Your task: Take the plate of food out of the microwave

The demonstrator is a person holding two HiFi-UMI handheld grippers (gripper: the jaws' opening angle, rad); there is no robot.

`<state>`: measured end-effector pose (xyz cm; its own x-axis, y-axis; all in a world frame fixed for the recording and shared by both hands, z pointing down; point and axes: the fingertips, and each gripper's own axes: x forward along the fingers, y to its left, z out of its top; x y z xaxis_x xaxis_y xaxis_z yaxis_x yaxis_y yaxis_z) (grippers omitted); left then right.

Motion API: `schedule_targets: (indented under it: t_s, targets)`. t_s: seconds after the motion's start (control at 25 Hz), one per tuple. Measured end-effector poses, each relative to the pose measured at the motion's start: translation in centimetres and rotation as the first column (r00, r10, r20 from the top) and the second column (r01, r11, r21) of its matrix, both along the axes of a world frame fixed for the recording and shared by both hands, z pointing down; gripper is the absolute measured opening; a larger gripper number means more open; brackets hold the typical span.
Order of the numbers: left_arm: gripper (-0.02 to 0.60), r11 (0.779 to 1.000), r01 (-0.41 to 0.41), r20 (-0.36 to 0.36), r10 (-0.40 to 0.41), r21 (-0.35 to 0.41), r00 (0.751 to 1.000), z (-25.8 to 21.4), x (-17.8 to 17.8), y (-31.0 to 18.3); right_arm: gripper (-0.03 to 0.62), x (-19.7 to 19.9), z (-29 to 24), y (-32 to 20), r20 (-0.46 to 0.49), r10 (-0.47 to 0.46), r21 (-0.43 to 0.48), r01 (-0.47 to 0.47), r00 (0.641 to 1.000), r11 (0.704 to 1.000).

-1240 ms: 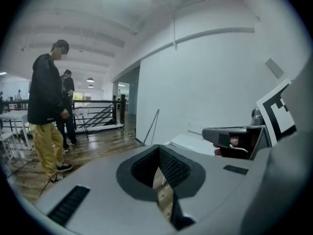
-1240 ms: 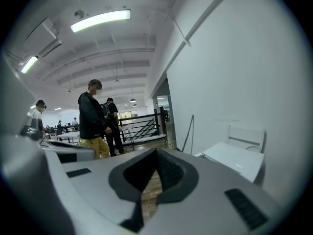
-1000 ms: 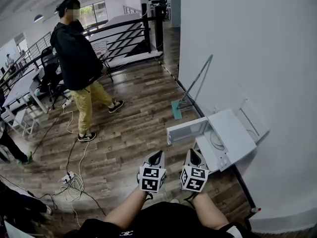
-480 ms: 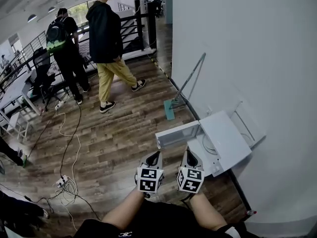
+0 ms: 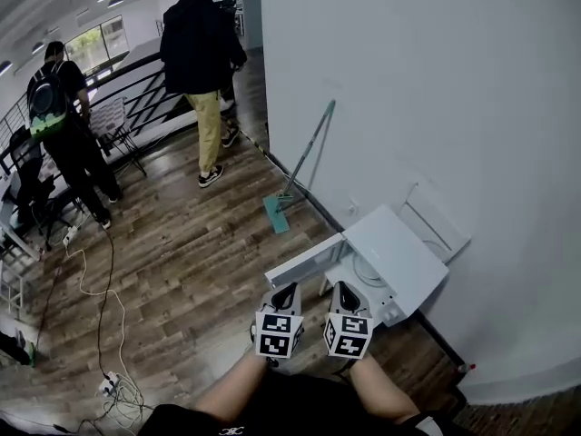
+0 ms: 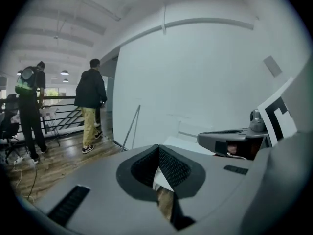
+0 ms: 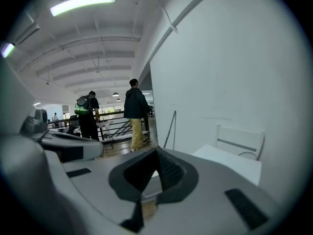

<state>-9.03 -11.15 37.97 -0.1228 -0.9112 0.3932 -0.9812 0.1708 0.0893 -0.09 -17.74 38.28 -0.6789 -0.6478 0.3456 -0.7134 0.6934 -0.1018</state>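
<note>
Left hand-held gripper (image 5: 286, 292) and right hand-held gripper (image 5: 344, 290) hover side by side just in front of the white microwave (image 5: 399, 248), each with its jaws closed together and nothing between them. That microwave sits low on the wooden floor (image 5: 182, 262) against the wall, its door (image 5: 304, 260) swung out to its left. A pale round plate (image 5: 369, 270) shows inside its cavity; any food on it is too small to tell. Reaching in well probably means spreading the jaws first, staying clear of the door, pinching the plate's near rim and drawing it out level
</note>
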Motion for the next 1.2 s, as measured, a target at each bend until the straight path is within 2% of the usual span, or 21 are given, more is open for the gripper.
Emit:
schedule_targets:
  t_s: [0.16, 0.36, 0.56, 0.72, 0.84, 0.92, 1.0, 1.12, 1.2]
  targets:
    - [-0.002, 0.994, -0.113, -0.034, 0.113, -0.008, 0.993, 0.1, -3.6, -2.8, 0.012, -2.0, 0.0, -1.8, -0.016, 0.136, -0.010, -0.136, 0.991, 0.991]
    - [-0.002, 0.960, -0.278, -0.062, 0.278, 0.016, 0.958, 0.0, -5.7, -5.0, 0.012, -3.0, 0.8, -2.0, -0.048, 0.305, -0.021, -0.306, 0.951, 0.952]
    - [-0.002, 0.902, -0.432, -0.092, 0.430, -0.003, 0.898, 2.0, -5.7, -5.5, 0.012, -2.6, 2.6, 0.1, -0.112, 0.445, -0.022, -0.450, 0.888, 0.893]
    - [-0.002, 0.848, -0.530, -0.115, 0.526, -0.011, 0.843, 3.3, -4.0, -6.8, 0.013, 0.0, 4.2, 0.6, -0.171, 0.539, -0.027, -0.551, 0.825, 0.834]
    - [-0.002, 0.817, -0.576, -0.141, 0.567, -0.027, 0.812, 4.6, -2.0, -7.3, 0.012, 3.0, 5.4, 1.0, -0.212, 0.588, -0.045, -0.609, 0.780, 0.792]
    - [-0.002, 0.796, -0.604, -0.145, 0.594, -0.038, 0.792, 5.4, -0.6, -7.6, 0.012, 4.4, 6.0, 0.9, -0.224, 0.603, -0.053, -0.628, 0.765, 0.777]
    - [-0.002, 0.779, -0.625, -0.138, 0.614, -0.052, 0.777, 6.2, 0.7, -8.0, 0.014, 5.6, 6.8, 0.5, -0.233, 0.604, -0.057, -0.631, 0.762, 0.774]
    - [-0.002, 0.767, -0.637, -0.152, 0.623, -0.075, 0.768, 7.8, 2.0, -8.4, 0.014, 6.7, 9.0, -0.2, -0.258, 0.596, -0.077, -0.631, 0.761, 0.772]
    - [-0.001, 0.762, -0.641, -0.170, 0.622, -0.091, 0.764, 9.4, 2.3, -8.6, 0.012, 6.7, 10.8, -0.8, -0.281, 0.571, -0.090, -0.613, 0.772, 0.785]
